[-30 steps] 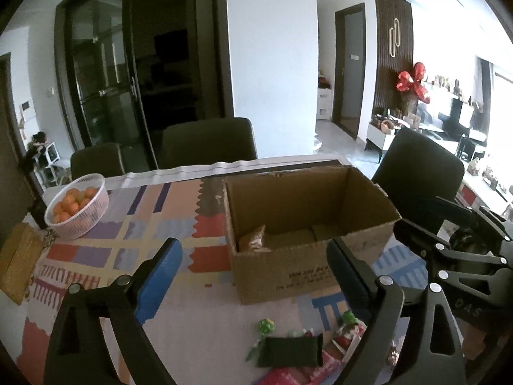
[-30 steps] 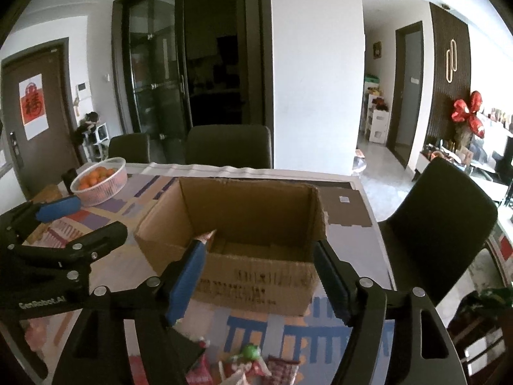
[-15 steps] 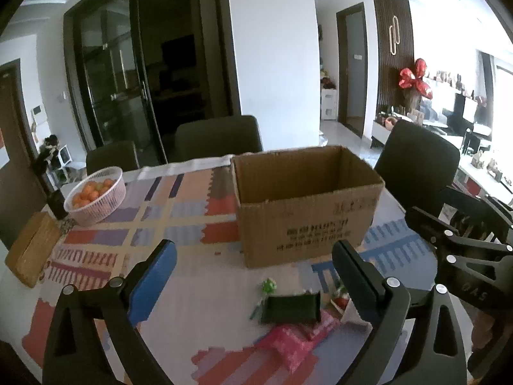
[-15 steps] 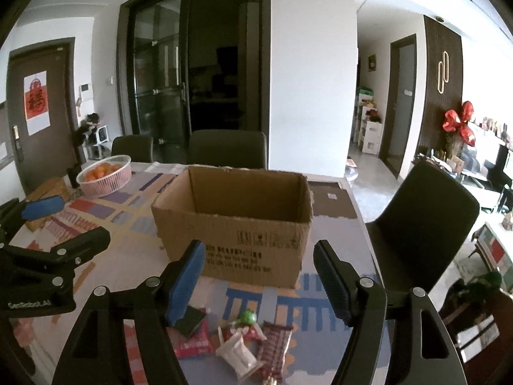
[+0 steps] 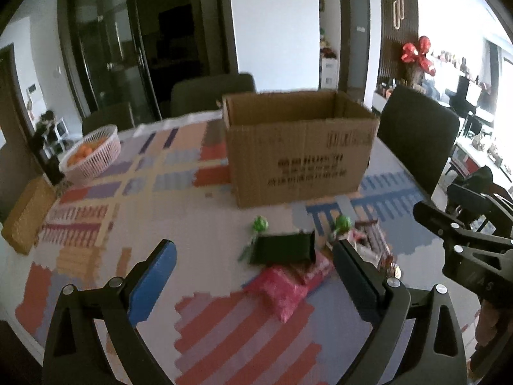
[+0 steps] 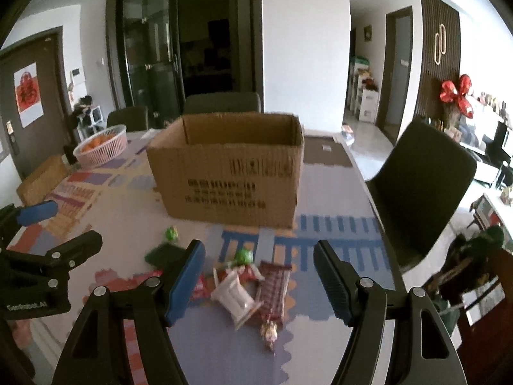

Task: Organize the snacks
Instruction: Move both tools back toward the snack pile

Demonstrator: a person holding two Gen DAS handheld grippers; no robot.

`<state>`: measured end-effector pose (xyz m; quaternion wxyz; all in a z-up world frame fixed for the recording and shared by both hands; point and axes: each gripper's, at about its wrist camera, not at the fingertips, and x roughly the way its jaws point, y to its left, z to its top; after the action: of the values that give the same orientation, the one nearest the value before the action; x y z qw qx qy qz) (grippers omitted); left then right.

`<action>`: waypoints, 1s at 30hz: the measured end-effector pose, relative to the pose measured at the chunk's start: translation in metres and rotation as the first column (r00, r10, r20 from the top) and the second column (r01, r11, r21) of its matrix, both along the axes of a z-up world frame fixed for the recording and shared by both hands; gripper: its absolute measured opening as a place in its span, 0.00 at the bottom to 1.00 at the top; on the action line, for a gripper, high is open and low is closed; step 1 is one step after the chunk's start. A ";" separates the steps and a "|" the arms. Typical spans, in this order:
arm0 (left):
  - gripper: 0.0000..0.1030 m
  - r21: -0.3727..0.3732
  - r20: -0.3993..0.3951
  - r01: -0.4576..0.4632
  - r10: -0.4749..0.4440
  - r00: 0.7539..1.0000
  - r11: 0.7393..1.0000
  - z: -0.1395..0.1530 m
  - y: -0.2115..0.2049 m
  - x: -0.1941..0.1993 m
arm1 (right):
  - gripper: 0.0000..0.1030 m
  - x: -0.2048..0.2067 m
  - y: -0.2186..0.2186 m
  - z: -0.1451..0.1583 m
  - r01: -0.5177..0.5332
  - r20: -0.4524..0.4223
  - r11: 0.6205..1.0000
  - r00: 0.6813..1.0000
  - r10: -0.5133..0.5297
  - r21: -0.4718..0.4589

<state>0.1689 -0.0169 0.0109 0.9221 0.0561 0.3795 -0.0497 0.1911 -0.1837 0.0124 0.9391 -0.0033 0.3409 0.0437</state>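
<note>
An open cardboard box [image 5: 299, 147] [image 6: 231, 173] stands on the patterned table. A pile of snacks lies in front of it: a dark green packet [image 5: 283, 250], a pink packet [image 5: 282, 292], a white packet [image 6: 235, 295], a red checked packet [image 6: 272, 285] and two green-topped sweets [image 5: 260, 224] [image 6: 243, 255]. My left gripper [image 5: 253, 276] is open and empty, just before the pile. My right gripper [image 6: 259, 276] is open and empty, above the white and red packets.
A pink basket of oranges [image 5: 93, 154] [image 6: 101, 144] stands at the far left. A woven box [image 5: 27, 211] lies at the left edge. Dark chairs [image 6: 420, 186] stand around the table, whose right edge is close to the snacks.
Both grippers have pulled back from above the box and come down towards the snack pile. The box inside is no longer visible; the snacks are now closer and lie between the fingers.
</note>
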 end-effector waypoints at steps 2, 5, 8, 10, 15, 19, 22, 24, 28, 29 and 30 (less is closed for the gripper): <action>0.96 -0.006 -0.030 -0.005 0.005 1.000 1.000 -0.009 0.001 -0.002 | 0.69 -0.001 -0.001 -0.006 0.005 -0.024 1.000 1.000 -0.005 0.003; 0.96 -0.011 -0.068 -0.018 0.018 0.998 1.000 -0.023 0.002 -0.003 | 0.69 -0.005 -0.001 -0.018 0.011 -0.058 1.000 0.998 -0.011 0.003; 0.96 -0.023 -0.111 -0.029 0.026 0.993 0.999 -0.037 0.003 -0.001 | 0.69 -0.007 -0.002 -0.030 0.021 -0.095 1.000 0.995 -0.020 0.006; 0.96 -0.024 -0.134 -0.036 0.032 0.990 0.999 -0.045 0.003 0.001 | 0.69 -0.007 -0.003 -0.038 0.034 -0.127 0.999 0.991 -0.031 0.019; 0.96 -0.015 -0.175 -0.038 0.035 0.984 0.999 -0.063 0.000 0.005 | 0.69 -0.007 -0.006 -0.059 0.051 -0.194 0.998 0.980 -0.046 0.024; 0.96 -0.020 -0.213 -0.047 0.042 0.976 0.999 -0.077 -0.001 0.013 | 0.69 -0.004 -0.010 -0.074 0.074 -0.245 0.997 0.967 -0.064 0.034; 0.95 -0.022 -0.229 -0.052 0.046 0.972 0.998 -0.087 -0.002 0.020 | 0.69 0.000 -0.011 -0.084 0.086 -0.275 0.996 0.958 -0.074 0.033; 0.94 -0.023 -0.235 -0.054 0.047 0.971 0.998 -0.091 -0.002 0.025 | 0.69 0.002 -0.011 -0.089 0.087 -0.289 0.996 0.954 -0.077 0.021; 0.87 -0.021 -0.251 -0.057 0.050 0.967 0.998 -0.100 -0.004 0.036 | 0.68 0.006 -0.010 -0.099 0.086 -0.316 0.996 0.946 -0.075 0.022; 0.86 -0.021 -0.254 -0.058 0.051 0.966 0.998 -0.102 -0.005 0.038 | 0.66 0.006 -0.010 -0.100 0.086 -0.321 0.996 0.944 -0.075 0.020; 0.86 -0.022 -0.257 -0.060 0.052 0.965 0.998 -0.104 -0.005 0.040 | 0.65 0.007 -0.011 -0.102 0.086 -0.326 0.996 0.942 -0.075 0.019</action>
<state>0.2086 -0.0222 -0.0926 0.8671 0.0249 0.4961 -0.0361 0.1983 -0.1944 -0.0898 0.8711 0.0333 0.4899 0.0110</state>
